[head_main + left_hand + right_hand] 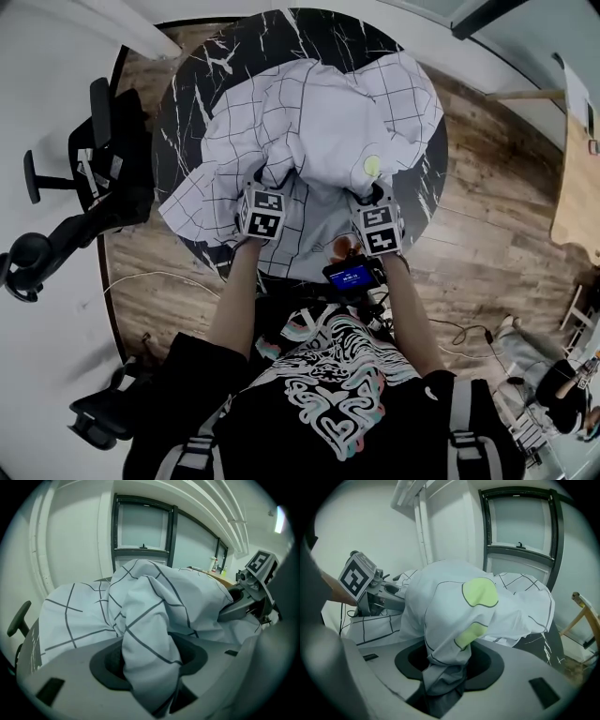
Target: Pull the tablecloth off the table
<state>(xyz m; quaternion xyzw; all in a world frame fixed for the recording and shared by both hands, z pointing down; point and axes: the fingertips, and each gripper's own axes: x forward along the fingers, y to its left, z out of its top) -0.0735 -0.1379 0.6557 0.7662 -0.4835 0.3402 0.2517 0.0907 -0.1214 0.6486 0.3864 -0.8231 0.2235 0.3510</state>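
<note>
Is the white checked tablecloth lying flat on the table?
No, the white checked tablecloth sits bunched in a heap on the round black table.

Jaw tips lost in tablecloth (pixel 140 620)
It hides the table's (pixel 187 103) middle; wooden desk (pixel 577 187) at three o'clock runs off-frame.

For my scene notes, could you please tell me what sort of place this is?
Probably an office or meeting room: a black office chair beside the round marble-look table under its tablecloth, a wooden floor, and a dark-framed window.
</note>
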